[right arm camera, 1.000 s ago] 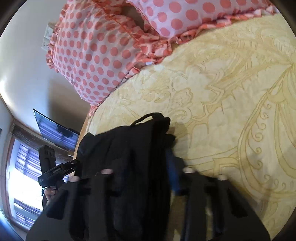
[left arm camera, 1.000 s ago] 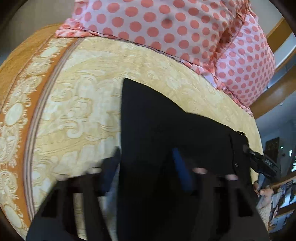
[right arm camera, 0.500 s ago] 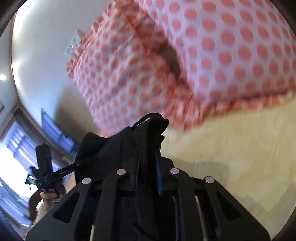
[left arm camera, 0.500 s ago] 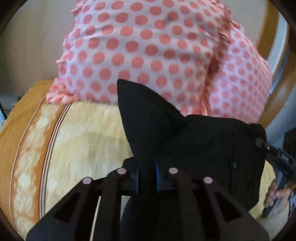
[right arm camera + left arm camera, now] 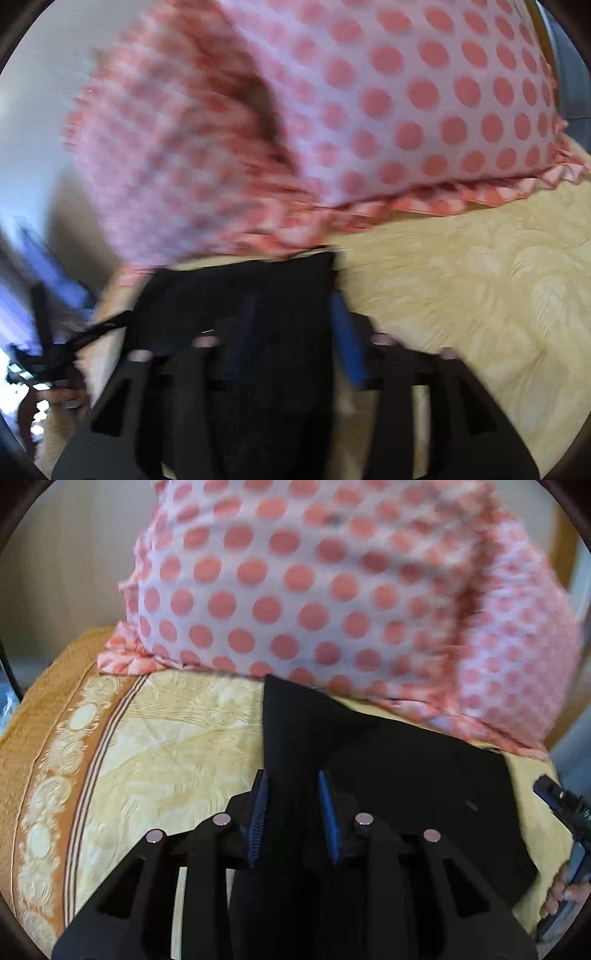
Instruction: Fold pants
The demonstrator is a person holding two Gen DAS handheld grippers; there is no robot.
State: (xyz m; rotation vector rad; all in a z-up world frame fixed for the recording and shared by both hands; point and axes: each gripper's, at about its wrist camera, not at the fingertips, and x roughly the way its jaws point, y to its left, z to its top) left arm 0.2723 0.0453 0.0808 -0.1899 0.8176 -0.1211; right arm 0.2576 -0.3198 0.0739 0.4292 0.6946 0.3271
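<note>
A cream and gold patterned bedspread [image 5: 155, 738] fills the lower frame, with pink pillows dotted in coral [image 5: 332, 590] across the top. The black fabric pants [image 5: 388, 775] lie at centre, just below the pillows. Both grippers — left gripper [image 5: 291, 805], right gripper [image 5: 295, 332] — straddle the cloth with blue pads apart.

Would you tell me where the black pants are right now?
In both wrist views the black pants lie on the yellow bedspread, just below the polka-dot pillows.
</note>
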